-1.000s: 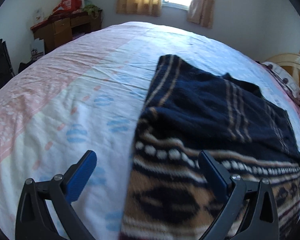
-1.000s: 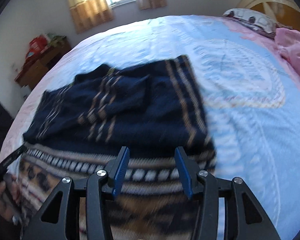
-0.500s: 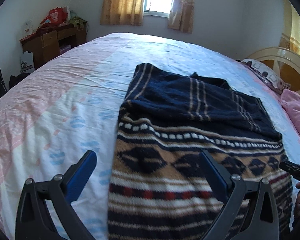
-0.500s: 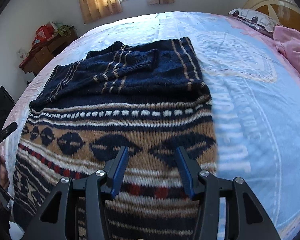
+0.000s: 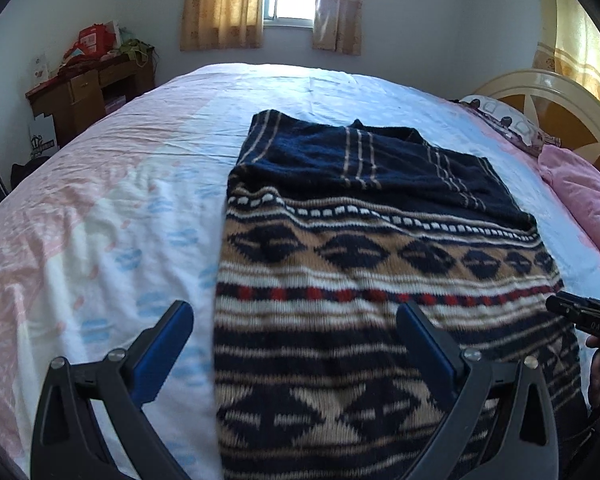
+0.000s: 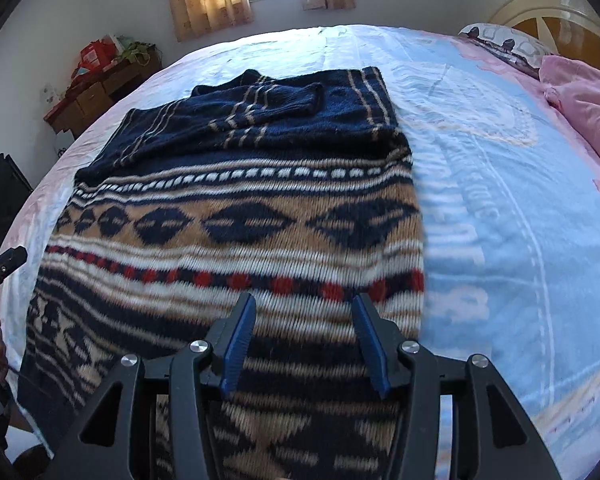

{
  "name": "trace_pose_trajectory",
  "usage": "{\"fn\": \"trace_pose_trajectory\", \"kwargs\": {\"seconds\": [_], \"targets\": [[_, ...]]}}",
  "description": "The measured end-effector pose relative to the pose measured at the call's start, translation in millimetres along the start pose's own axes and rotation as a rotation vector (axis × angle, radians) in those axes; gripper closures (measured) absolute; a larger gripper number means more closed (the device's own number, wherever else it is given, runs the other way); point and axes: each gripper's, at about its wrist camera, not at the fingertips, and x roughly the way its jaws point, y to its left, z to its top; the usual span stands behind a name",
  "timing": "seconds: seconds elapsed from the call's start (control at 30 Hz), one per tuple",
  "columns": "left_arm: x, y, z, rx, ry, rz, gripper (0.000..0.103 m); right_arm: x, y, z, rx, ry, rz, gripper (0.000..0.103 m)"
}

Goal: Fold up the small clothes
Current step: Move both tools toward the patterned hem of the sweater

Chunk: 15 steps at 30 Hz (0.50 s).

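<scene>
Sweater (image 5: 380, 280) in navy, tan and white knit lies flat on the bed (image 5: 112, 216), filling the centre and lower part of both my views, its striped sleeves already folded across the navy top toward the upper middle of the frame. Over the past second both my grippers have drawn back toward the near hem: a moment ago only the navy upper half and the dotted band showed, and now the red-dot stripe and lower zigzag rows are in sight too. My left gripper (image 5: 296, 340) stands wide open and empty, one finger over the bedsheet at lower left, the other over the knit. My right gripper (image 6: 304, 340) is about half open, nothing between its pads, hovering over the lower bands. Sleeves look done, I judge; backing off to the hem suggests the next fold is the bottom edge carried up over the chest. Pink pillow (image 6: 580, 108) sits upper right, wooden desk (image 5: 88, 92) upper left.
</scene>
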Motion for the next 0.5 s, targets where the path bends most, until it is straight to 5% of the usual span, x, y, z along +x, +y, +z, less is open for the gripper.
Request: {"fn": "trace_pose_trajectory", "kwargs": {"seconds": [0.5], "targets": [[-28.2,-9.8,-39.3,0.029,0.039,-0.036,0.0,-36.3,14.3,-51.1,-0.07,0.024,0.019,0.051]]}}
